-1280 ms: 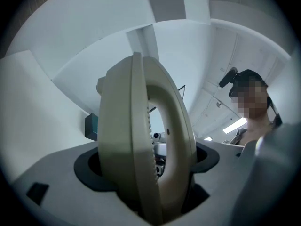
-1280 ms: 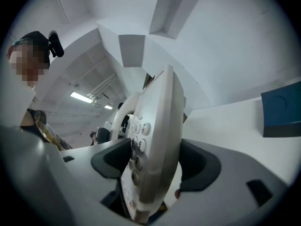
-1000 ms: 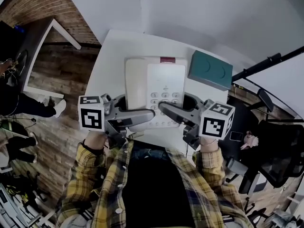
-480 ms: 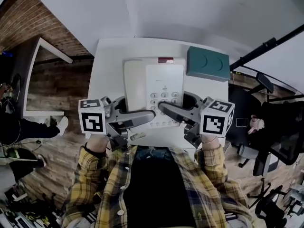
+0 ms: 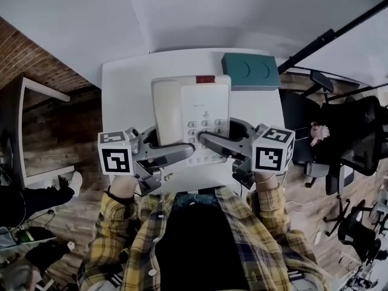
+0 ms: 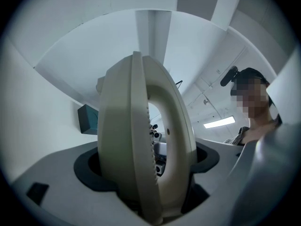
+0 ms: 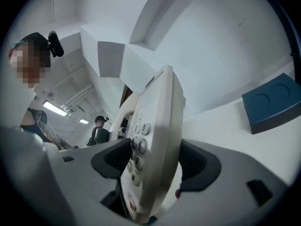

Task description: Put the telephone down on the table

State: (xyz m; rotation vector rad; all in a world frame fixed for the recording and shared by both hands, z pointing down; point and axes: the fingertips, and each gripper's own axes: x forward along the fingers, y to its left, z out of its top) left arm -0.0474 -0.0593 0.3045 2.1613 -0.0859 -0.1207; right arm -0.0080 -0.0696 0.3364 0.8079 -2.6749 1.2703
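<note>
Cream telephone [image 5: 191,114]: held flat, keypad up, with its near end between the two grippers. It is over the white table, and I cannot tell whether its base touches the top.
Left gripper [image 5: 173,153]: jaws clamped on the telephone's left edge. In the left gripper view [image 6: 148,171] the casing [image 6: 136,140] stands edge-on between the dark pads and fills the gap.
Right gripper [image 5: 212,143]: jaws clamped on the telephone's right edge, beside the keypad. In the right gripper view [image 7: 157,168] the number keys [image 7: 140,145] face the left-hand pad.
White table [image 5: 121,102]: under both grippers and running on beyond them.
Teal box [image 5: 250,71]: on the table, beyond the right gripper and slightly to its right, near the telephone's far right corner. It also shows at the right of the right gripper view [image 7: 273,102].
Plaid sleeves [image 5: 115,223]: yellow check, directly behind the grippers' marker cubes.
</note>
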